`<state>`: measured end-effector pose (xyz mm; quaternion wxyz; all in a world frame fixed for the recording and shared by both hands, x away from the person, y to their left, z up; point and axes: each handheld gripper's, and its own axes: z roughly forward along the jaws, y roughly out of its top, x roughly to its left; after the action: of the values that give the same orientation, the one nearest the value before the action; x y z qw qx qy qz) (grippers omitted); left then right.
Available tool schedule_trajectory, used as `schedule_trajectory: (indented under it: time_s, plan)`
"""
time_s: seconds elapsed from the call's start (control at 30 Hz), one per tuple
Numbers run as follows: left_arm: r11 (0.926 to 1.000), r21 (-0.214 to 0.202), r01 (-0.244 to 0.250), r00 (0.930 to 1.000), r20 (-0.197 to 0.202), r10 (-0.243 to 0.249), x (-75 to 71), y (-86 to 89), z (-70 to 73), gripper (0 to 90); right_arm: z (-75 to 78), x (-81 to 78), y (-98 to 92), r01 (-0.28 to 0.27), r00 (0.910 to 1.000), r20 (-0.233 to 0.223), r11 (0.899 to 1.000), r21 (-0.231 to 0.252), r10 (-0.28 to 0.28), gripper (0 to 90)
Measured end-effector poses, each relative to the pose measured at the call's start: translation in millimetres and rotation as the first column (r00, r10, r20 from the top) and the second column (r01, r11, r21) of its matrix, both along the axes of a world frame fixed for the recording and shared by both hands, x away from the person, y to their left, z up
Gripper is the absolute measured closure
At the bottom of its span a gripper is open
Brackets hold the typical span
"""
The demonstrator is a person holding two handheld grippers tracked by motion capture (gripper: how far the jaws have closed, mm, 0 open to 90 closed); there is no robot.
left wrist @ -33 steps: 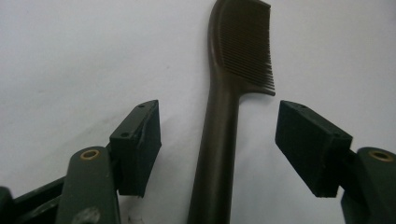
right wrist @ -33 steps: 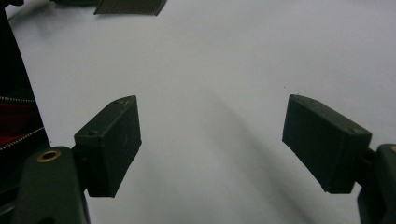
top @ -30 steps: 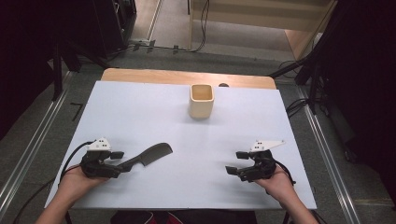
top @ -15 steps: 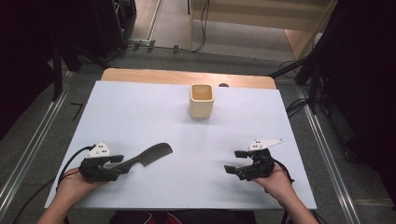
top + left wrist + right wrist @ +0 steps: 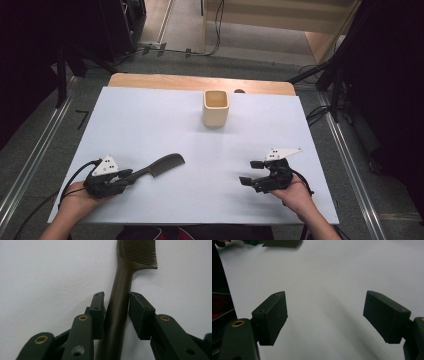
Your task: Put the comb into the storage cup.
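Observation:
A dark comb lies on the white sheet at the front left, teeth pointing away to the right. My left gripper has just been closing its jaws on the comb's handle. Its pads now sit against both sides of that handle. At the front right my right gripper is held low over the sheet, open wide with nothing between its fingers. From there the comb's toothed end shows far off.
A beige square cup stands upright at the back middle of the sheet. A wooden table edge runs behind the sheet. Grey floor with metal rails lies on both sides, and cables run at the back.
The left gripper's jaws have narrowed around the comb handle, and the hand has barely shifted. The right hand and the cup have stayed where they were.

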<state>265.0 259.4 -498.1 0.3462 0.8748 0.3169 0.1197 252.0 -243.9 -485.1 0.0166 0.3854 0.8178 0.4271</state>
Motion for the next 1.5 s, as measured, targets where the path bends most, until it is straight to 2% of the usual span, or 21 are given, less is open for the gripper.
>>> schedule_trajectory:
  time_s: [0.13, 0.43, 0.6, 0.7, 0.8, 0.93, 1.0, 1.17, 1.23, 1.4, 1.5]
  plan:
    - [0.9998, 0.018, -0.001, 0.9998, -0.018, 0.001, -0.1, -2.6, 2.3, 72.7, 0.1, 0.0, 0.6, -0.002, 1.0, -0.001, 1.0, -0.001, 0.002, 17.7]
    - [0.9997, 0.024, 0.002, 0.9994, -0.035, -0.001, 2.2, -2.7, 4.0, 73.3, -0.2, 0.2, 0.6, -0.001, 1.0, -0.003, 1.0, -0.001, 0.001, 17.7]
    - [0.9999, 0.002, -0.016, 0.9975, -0.069, 0.017, 4.6, -2.4, 5.4, 73.4, -0.2, 0.1, 0.4, 0.0, 1.0, -0.003, 1.0, -0.002, 0.0, 17.7]
    - [0.9996, -0.018, -0.023, 0.9953, -0.094, 0.021, 6.7, -1.3, 6.0, 73.4, 0.0, 0.2, 0.1, -0.001, 1.0, 0.0, 1.0, -0.002, 0.001, 17.7]
    - [0.9979, -0.052, -0.038, 0.9901, -0.137, 0.03, 9.5, -1.0, 8.0, 73.4, 0.1, 0.1, 0.0, 0.001, 1.0, -0.002, 1.0, 0.0, -0.001, 17.7]
    - [0.9974, -0.063, -0.034, 0.9887, -0.148, 0.024, 11.2, -2.0, 10.4, 73.4, 0.3, 0.1, -0.1, 0.002, 1.0, -0.001, 1.0, 0.001, -0.002, 17.7]
    - [0.9953, -0.084, -0.049, 0.9869, -0.157, 0.036, 12.2, -1.9, 12.5, 73.5, 0.5, 0.0, -0.4, 0.001, 1.0, 0.001, 1.0, 0.001, -0.001, 17.7]
    - [0.9893, -0.128, -0.071, 0.9877, -0.148, 0.052, 13.5, -4.4, 20.3, 73.5, 0.7, -0.1, -0.3, 0.002, 1.0, 0.001, 1.0, 0.003, -0.002, 17.7]
    - [0.985, -0.155, -0.077, 0.9861, -0.158, 0.052, 14.6, -7.3, 23.3, 73.4, 0.9, -0.4, 0.1, 0.003, 1.0, 0.002, 1.0, 0.002, -0.003, 17.7]
    - [0.9785, -0.188, -0.084, 0.989, -0.136, 0.059, 16.1, -15.3, 32.2, 73.4, 1.1, -1.2, -0.3, 0.005, 1.0, 0.003, 1.0, 0.002, -0.005, 17.7]
    - [0.9716, -0.211, -0.106, 0.988, -0.132, 0.079, 16.2, -20.6, 35.6, 73.4, 1.1, -1.9, -1.1, 0.007, 0.9999, 0.007, 1.0, 0.002, -0.007, 17.7]
